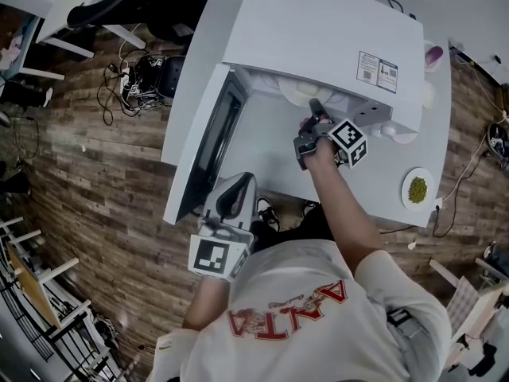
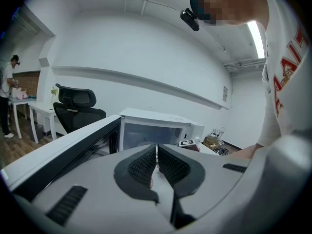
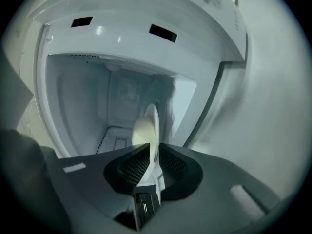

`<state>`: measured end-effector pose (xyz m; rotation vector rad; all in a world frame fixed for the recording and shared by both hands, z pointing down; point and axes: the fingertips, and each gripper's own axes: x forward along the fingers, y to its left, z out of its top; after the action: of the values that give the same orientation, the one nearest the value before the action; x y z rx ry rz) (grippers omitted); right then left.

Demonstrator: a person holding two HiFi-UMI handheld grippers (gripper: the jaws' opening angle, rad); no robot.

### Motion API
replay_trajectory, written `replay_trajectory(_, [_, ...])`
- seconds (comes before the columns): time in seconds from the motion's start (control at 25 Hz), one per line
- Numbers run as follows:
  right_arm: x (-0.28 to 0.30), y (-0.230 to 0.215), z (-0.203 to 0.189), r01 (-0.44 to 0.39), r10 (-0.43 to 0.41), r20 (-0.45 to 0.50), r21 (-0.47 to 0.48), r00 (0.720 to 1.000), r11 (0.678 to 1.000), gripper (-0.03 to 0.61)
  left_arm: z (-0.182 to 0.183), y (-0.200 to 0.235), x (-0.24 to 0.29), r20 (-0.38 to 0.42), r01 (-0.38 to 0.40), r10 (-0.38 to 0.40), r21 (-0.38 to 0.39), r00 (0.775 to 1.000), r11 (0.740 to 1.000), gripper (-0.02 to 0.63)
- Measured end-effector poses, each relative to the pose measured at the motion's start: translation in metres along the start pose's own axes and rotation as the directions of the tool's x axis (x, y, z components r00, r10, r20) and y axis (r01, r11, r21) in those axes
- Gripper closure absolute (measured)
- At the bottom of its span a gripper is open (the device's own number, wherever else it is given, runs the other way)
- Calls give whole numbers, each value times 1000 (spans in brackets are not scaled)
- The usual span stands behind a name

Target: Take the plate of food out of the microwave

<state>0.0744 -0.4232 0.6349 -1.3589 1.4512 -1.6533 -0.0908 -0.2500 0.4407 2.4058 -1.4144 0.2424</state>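
From the head view there is one white microwave (image 1: 318, 30) on a white bench (image 1: 270, 161), with its door (image 1: 208, 146) swung open to the left. Two plates show. One white plate (image 1: 293, 92) sits just inside the mouth of the oven. A second plate (image 1: 408, 200) lies on the bench well to the right and holds a small heap of green food (image 1: 417, 189). The right tongs (image 1: 314, 107) reach into the opening at the first plate's edge. The left tongs (image 1: 237, 183) hang near the lower end of the door.

The left gripper view shows its two jaws pressed together with nothing between them. Ahead stands the open microwave, and one black office chair (image 2: 78, 106) stands off to the left.

In the right gripper view the jaws are clamped on the rim of the plate, seen edge-on against the oven's bare white inside. A pale patch shows on its face, but whether that is food cannot be told.
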Motion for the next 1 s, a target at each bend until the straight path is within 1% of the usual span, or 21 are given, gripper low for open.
replay_trajectory(0.2, [7,-5,1,10,-10,1,35,1000,999,546,-5,0,-2,-10,-4,4,1,1000,1000,594])
replay_trajectory(0.24, [7,-5,1,8,-8,1,40,1000,999,555,-6,-1,-2,-10,1,0,3,1000,1000,594])
replay_trajectory(0.44, [3,-6,-2,-5,6,-8,84,1000,996,560,-8,-3,-4,-15,8,-8,2,1000,1000,594])
replay_trajectory(0.76, [-16,-4,-2,-86,85,9,121,996,989,561,-7,-7,-6,-6,34,-34,0,999,999,594])
replay_trajectory(1.0, [-40,13,-6,-122,124,-8,102,992,987,561,-3,-9,-11,7,57,-57,6,998,998,594])
